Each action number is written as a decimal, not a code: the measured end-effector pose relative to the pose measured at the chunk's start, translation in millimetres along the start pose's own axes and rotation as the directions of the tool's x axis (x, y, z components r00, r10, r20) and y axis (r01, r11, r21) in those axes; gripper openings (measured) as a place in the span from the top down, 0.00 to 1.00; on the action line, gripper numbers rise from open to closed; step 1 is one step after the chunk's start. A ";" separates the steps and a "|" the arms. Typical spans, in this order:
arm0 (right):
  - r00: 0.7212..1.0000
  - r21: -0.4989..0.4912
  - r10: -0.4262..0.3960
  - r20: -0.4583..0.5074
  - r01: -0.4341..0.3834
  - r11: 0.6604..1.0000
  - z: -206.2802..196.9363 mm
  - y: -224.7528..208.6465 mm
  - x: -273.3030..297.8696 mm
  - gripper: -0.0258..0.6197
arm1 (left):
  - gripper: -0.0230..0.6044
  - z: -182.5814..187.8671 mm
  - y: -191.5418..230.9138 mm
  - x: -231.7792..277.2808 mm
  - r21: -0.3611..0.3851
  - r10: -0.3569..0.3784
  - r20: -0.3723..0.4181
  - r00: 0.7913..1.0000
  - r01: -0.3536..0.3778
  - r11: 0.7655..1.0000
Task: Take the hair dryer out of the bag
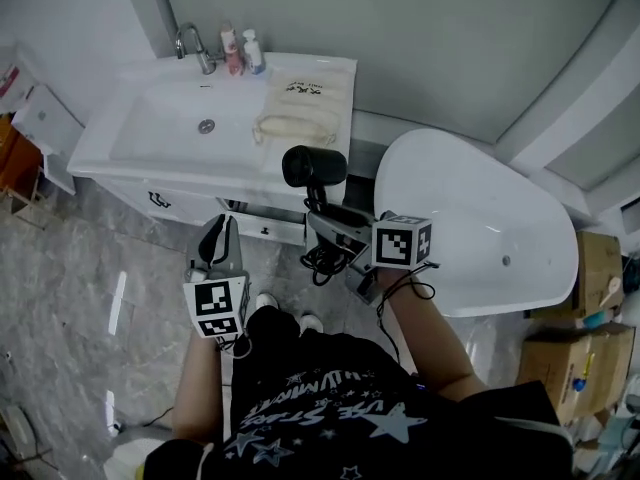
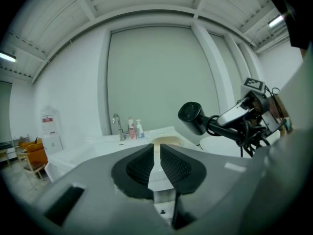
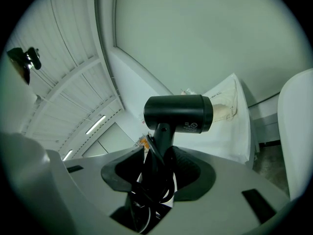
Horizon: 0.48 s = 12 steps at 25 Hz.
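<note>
Black hair dryer in right tool, airborne beside vanity edge

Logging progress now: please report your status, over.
Left tongs shut, empty. Right tongs shut on hair dryer with its cord. Bag lies on counter, apart.

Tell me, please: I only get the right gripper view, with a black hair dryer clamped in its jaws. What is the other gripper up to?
Observer: The left gripper is empty, and its jaws stand almost together.
Operator: And what is left of that cream bag?
Observer: A sink basin, with a faucet and two small bottles behind it.
Operator: What is the white curve at my right edge?
Observer: A white bathtub, to the right of that bag.
</note>
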State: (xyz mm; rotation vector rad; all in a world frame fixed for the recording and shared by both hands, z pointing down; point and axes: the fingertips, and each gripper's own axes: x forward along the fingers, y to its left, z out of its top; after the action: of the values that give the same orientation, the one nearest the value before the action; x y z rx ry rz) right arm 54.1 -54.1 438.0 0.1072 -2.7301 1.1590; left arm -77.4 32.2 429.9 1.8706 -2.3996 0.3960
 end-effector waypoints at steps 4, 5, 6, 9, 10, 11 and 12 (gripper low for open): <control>1.000 -0.006 0.012 -0.015 -0.012 1.000 -8.9 8.8 7.2 0.68 | 0.90 -11.7 6.6 -20.2 0.000 0.025 -0.017 1.000 -0.025 1.000; 1.000 -0.012 0.012 -0.021 -0.012 1.000 -10.9 11.8 8.5 0.68 | 0.91 -15.4 6.2 -25.3 -0.007 0.028 -0.023 0.999 -0.029 1.000; 1.000 -0.019 0.012 -0.027 -0.013 1.000 -13.0 15.1 9.7 0.68 | 0.91 -19.2 5.1 -30.4 -0.017 0.030 -0.029 0.999 -0.030 0.999; 0.998 -0.025 0.028 -0.058 -0.029 0.999 -26.9 22.6 13.4 0.68 | 0.91 -31.4 0.8 -47.8 -0.038 0.034 -0.044 0.998 -0.035 0.999; 0.997 -0.028 0.032 -0.072 -0.034 0.999 -32.9 24.6 14.6 0.68 | 0.91 -36.0 -0.2 -54.6 -0.045 0.037 -0.051 0.998 -0.040 0.998; 0.996 -0.034 0.033 -0.086 -0.036 0.999 -38.7 26.9 15.7 0.68 | 0.92 -40.8 -0.8 -62.4 -0.056 0.042 -0.057 0.997 -0.045 0.997; 0.994 -0.039 0.033 -0.099 -0.038 0.999 -44.3 29.6 16.8 0.68 | 0.92 -45.5 -0.9 -71.0 -0.072 0.048 -0.063 0.997 -0.053 0.996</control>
State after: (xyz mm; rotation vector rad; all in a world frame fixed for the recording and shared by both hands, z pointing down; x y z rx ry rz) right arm 39.4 -1.6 450.4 -0.0040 -2.6774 1.0864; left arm -63.0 110.2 458.7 1.7450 -2.3916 0.3586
